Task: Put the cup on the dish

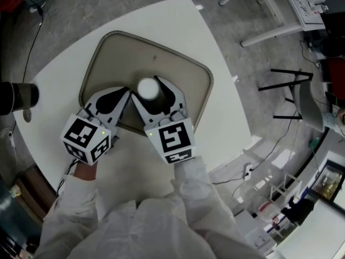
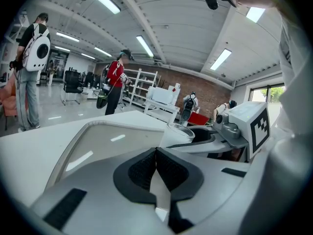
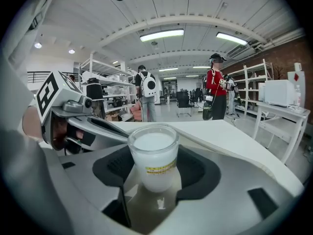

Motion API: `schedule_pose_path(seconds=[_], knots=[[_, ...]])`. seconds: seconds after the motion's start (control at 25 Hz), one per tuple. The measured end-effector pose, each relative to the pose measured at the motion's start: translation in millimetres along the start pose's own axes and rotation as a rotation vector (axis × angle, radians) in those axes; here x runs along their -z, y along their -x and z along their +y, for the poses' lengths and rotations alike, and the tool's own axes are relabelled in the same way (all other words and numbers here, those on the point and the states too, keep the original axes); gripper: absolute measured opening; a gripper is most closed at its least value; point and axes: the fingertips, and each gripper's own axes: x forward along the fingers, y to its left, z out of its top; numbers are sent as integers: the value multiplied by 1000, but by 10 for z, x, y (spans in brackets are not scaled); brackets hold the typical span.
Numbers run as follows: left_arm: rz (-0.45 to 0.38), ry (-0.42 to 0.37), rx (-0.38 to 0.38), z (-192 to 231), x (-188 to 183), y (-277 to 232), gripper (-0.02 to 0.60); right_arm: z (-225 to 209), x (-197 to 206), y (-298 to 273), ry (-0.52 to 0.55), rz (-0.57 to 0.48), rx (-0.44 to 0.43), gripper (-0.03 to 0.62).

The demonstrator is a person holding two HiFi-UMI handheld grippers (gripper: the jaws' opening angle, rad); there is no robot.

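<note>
A white cup (image 1: 148, 87) with a yellow label band (image 3: 155, 169) stands upright on the beige tray-like dish (image 1: 124, 53), near its front edge. My right gripper (image 1: 146, 89) is shut on the cup, one black pad on each side of it (image 3: 113, 168). My left gripper (image 1: 125, 93) is shut with nothing in it, its pads (image 2: 146, 168) pressed together. It rests just left of the right gripper, with its tips over the dish close beside the cup (image 2: 177, 133). The dish (image 2: 98, 143) otherwise lies bare.
The dish sits on a white table (image 1: 178, 20) with a curved right edge. A dark cylindrical object (image 1: 16, 97) stands at the table's left edge. On the floor to the right are a black-framed chair (image 1: 299, 96) and white furniture legs (image 1: 269, 34). People stand far off in the hall.
</note>
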Motion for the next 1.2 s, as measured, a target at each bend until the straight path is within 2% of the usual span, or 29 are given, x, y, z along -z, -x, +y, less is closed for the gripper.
schedule_pose_path(seconds=[0.76,0.92,1.2], knots=[[-2,10,-22,-3,2,141,8,3,-92,169,-60,-56,1,293],[-2,-2,-20,-83,-4,256,9,7,-104,328,-63,-65,38,293],[-19,-47,1,-346,34,575,8,147,-256,754,-71,-155,115,293]])
